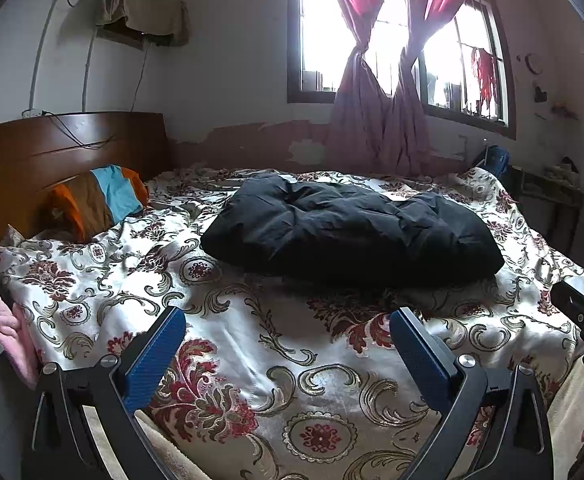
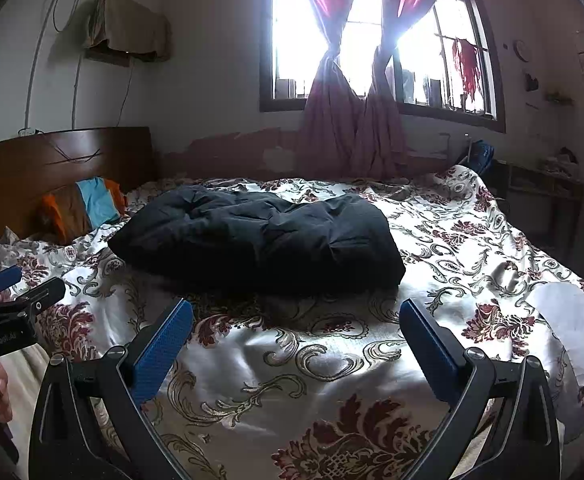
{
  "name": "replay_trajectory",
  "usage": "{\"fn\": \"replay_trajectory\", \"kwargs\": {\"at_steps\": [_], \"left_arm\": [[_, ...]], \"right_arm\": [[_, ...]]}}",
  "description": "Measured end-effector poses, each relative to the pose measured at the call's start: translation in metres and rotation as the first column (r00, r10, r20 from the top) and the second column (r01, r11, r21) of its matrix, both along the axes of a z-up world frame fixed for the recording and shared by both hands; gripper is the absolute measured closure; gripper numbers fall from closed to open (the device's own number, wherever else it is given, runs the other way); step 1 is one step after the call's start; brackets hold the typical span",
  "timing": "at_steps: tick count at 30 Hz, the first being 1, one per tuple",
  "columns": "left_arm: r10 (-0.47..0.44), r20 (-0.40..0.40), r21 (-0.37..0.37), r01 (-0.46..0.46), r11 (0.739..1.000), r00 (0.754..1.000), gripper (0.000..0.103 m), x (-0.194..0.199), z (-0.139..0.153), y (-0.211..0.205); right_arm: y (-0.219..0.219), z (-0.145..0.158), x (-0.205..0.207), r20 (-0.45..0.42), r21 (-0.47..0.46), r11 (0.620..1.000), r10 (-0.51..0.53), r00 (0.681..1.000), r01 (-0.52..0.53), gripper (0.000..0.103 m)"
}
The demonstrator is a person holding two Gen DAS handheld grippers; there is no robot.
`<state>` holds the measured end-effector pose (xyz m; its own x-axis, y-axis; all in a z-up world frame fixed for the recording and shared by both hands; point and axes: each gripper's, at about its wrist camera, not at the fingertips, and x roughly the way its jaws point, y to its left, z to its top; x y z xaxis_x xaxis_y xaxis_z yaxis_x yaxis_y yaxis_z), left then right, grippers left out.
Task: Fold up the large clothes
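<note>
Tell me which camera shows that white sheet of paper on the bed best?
The right wrist view: the paper lies in full sight near the bed's right edge. The left wrist view does not show it at all.

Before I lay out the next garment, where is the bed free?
Free: bedspread between the open jaws and black jacket, and right of the jacket toward the white paper. Crowded: the pillow corner by the headboard.

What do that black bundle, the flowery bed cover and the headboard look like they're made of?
Black bundle: likely padded synthetic fabric, matte, puffy with quilted creases.
Flowery bed cover: satin-like woven cloth, judging by its bright sheen.
Headboard: apparently varnished wood, brown and glossy.
</note>
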<state>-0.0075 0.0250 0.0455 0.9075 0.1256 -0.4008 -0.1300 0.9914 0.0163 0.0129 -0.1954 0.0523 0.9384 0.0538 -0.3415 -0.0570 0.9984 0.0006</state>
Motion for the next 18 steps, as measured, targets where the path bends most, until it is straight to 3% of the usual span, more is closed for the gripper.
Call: {"fn": "replay_trajectory", "kwargs": {"at_steps": [18], "left_arm": [[0.002, 0.005, 0.004, -0.002, 1.0, 1.0, 0.0, -0.0011, 0.0002, -0.0011]], "right_arm": [[0.0005, 0.0004, 0.0, 0.005, 0.004, 1.0, -0.007, 1.0, 0.007, 0.002]]}}
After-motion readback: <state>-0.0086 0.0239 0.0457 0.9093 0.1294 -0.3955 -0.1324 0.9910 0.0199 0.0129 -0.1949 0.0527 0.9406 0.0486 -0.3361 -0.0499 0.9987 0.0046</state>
